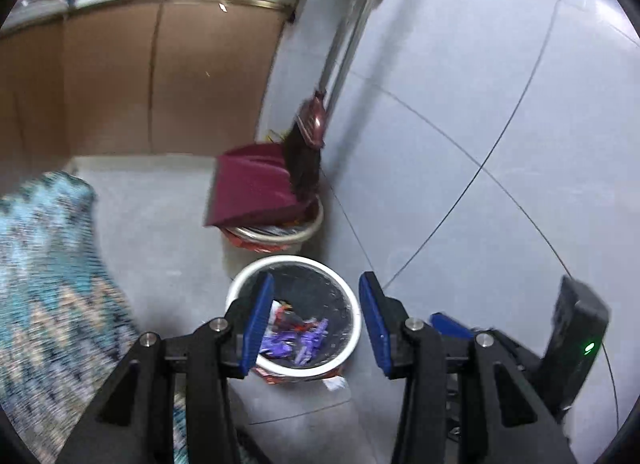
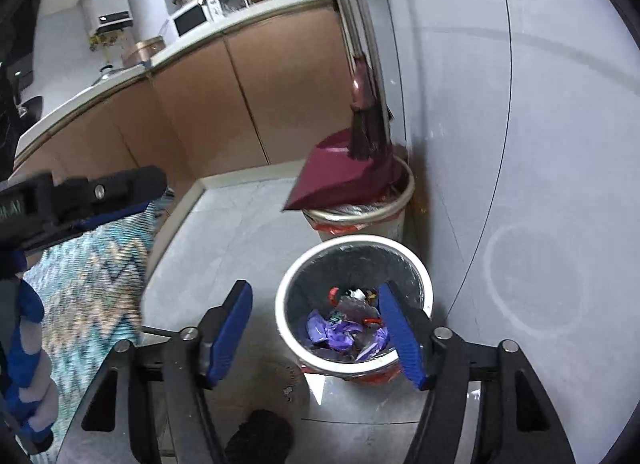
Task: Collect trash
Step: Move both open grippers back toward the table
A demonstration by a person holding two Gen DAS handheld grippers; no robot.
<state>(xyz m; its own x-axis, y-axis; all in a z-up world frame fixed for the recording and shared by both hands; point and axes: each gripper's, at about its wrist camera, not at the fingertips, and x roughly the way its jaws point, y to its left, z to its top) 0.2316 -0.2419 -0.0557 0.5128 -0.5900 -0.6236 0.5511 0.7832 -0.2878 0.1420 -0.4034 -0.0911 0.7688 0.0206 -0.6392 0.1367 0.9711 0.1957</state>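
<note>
A white-rimmed trash bin (image 1: 352, 316) (image 2: 416, 264) with a black liner stands on the floor by the wall. It holds purple wrappers (image 1: 298, 340) (image 2: 340, 334) and other scraps. My left gripper (image 1: 316, 320) is open and empty, hovering over the bin. My right gripper (image 2: 316, 334) is open and empty, above the bin's left side. The right gripper also shows at the right of the left wrist view (image 1: 576, 332). The left gripper shows at the left of the right wrist view (image 2: 86, 193).
A second bin (image 1: 280, 238) (image 2: 360, 219) stands behind, with a maroon dustpan (image 1: 254, 187) (image 2: 340, 179) and a broom (image 1: 308, 135) (image 2: 366, 123) resting on it. A patterned blue rug (image 1: 48, 276) (image 2: 88, 276) lies left. Brown cabinets (image 1: 120, 83) (image 2: 224, 103) line the back.
</note>
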